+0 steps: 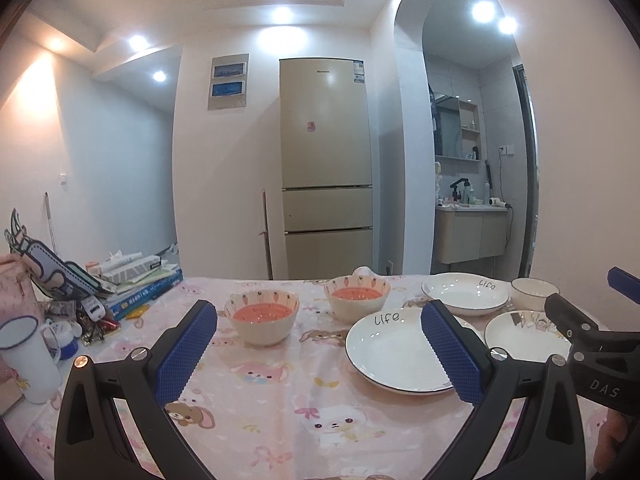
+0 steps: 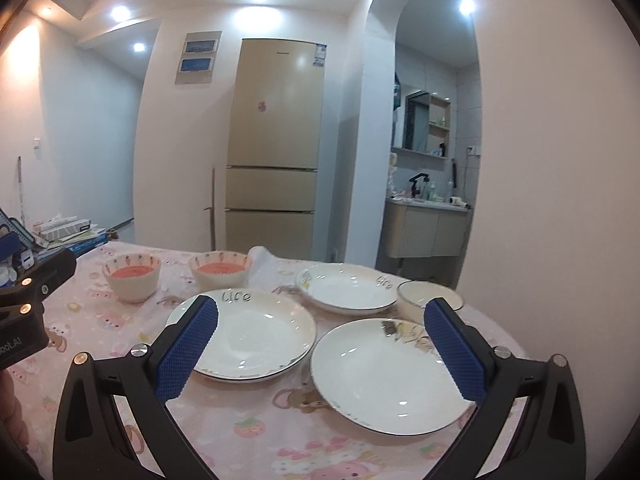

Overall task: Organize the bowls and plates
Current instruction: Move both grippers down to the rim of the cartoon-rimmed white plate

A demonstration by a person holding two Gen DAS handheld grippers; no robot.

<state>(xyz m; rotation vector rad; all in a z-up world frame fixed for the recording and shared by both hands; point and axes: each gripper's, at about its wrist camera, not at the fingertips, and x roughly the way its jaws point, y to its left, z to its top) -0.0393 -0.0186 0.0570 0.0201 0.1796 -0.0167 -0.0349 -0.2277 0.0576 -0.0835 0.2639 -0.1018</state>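
Three white plates lie on the pink tablecloth: a near "Life" plate (image 1: 396, 354) (image 2: 252, 330), a far "Life" plate (image 1: 464, 294) (image 2: 346, 288) and a cartoon-print plate (image 1: 524, 334) (image 2: 390, 376). Two carrot-pattern bowls with orange insides stand at the left (image 1: 262, 316) (image 2: 131, 277) and middle (image 1: 357, 298) (image 2: 219, 274). A white bowl with a dark rim (image 1: 534, 292) (image 2: 428, 300) stands at the far right. My left gripper (image 1: 318, 354) is open and empty above the cloth. My right gripper (image 2: 320, 354) is open and empty above the two near plates.
Books, a pencil case and clutter (image 1: 132, 280) pile at the table's left. A white cup (image 1: 28, 360) stands near the left edge. The table's far edge faces a fridge (image 1: 326, 168). A wall is close on the right.
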